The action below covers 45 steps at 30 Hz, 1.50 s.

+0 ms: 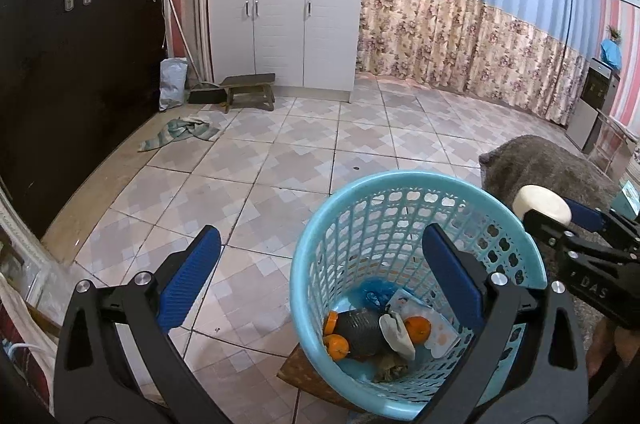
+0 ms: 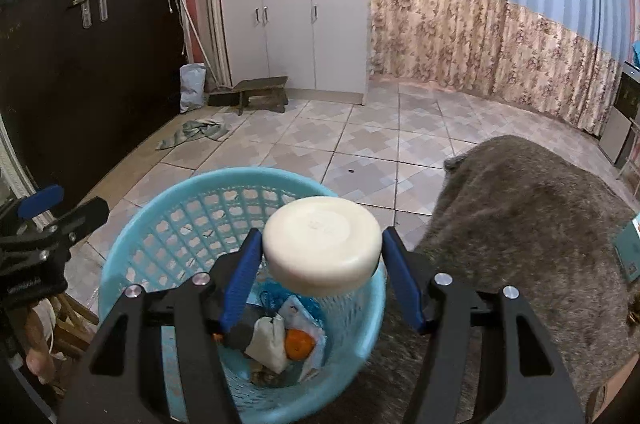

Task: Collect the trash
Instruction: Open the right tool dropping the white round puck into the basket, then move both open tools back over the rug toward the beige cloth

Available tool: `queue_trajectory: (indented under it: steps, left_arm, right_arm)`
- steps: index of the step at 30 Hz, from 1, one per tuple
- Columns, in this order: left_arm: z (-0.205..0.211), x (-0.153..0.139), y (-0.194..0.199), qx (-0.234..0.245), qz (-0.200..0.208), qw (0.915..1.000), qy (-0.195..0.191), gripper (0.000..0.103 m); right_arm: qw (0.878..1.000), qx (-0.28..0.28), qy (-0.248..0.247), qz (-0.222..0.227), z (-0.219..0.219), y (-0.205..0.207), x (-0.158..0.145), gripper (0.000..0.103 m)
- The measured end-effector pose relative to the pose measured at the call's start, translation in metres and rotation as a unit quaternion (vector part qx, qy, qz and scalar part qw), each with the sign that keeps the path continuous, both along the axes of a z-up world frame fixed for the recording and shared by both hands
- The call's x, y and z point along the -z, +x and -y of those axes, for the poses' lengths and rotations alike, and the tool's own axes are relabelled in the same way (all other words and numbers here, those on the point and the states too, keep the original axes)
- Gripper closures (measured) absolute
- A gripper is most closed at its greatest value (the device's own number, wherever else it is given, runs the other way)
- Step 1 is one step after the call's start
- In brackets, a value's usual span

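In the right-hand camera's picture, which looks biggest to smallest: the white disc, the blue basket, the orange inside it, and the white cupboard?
1. Blue basket.
2. White cupboard, though it stands far back, so it is surely bigger in reality.
3. White disc, enlarged by nearness to the camera.
4. Orange.

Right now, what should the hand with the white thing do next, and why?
Probably open the right gripper and let go. Its pads hold the white disc over the mouth of the blue basket, where other trash already lies, so it should drop in. The left gripper is open and holds nothing.
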<state>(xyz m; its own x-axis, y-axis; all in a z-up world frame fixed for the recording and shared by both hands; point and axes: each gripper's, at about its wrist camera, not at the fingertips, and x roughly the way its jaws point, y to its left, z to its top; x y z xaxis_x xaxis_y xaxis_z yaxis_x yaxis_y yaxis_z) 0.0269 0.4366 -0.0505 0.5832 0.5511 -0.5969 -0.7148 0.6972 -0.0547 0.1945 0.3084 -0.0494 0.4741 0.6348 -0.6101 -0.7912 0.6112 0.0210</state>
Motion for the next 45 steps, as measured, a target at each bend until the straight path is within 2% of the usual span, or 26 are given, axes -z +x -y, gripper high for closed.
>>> queue_trajectory:
  steps: [1,3,13,22,32,39,45]
  left_arm:
    - [0.000,0.000,0.000,0.000,0.000,1.0000,0.001,0.006]
    - [-0.001,0.000,0.000,-0.001,-0.002,1.0000,0.005,0.006]
    - [0.014,-0.014,0.005,0.005,0.003,0.9999,0.014,0.006]
    - [0.054,-0.034,0.018,0.027,0.008,0.9994,0.019,0.006]
    - [0.119,-0.037,0.054,0.069,0.015,0.9975,0.005,0.006]
    - [0.168,-0.035,0.087,0.114,0.017,0.9933,0.006,0.006]
    - [0.206,-0.030,0.118,0.152,0.016,0.9882,-0.004,0.006]
  right_arm:
    - [1.000,-0.005,0.000,0.004,-0.002,-0.001,0.000,0.033]
    - [1.000,-0.004,0.000,0.017,-0.001,-0.003,-0.001,0.026]
    - [0.998,0.021,0.001,0.052,0.041,0.003,-0.021,0.008]
    - [0.995,0.064,0.008,0.078,0.133,0.022,-0.046,0.007]
    - [0.988,0.126,-0.010,0.085,0.248,0.048,-0.048,0.007]
    - [0.979,0.186,-0.022,0.083,0.323,0.069,-0.042,0.007]
    - [0.966,0.242,-0.032,0.090,0.383,0.083,-0.039,0.007]
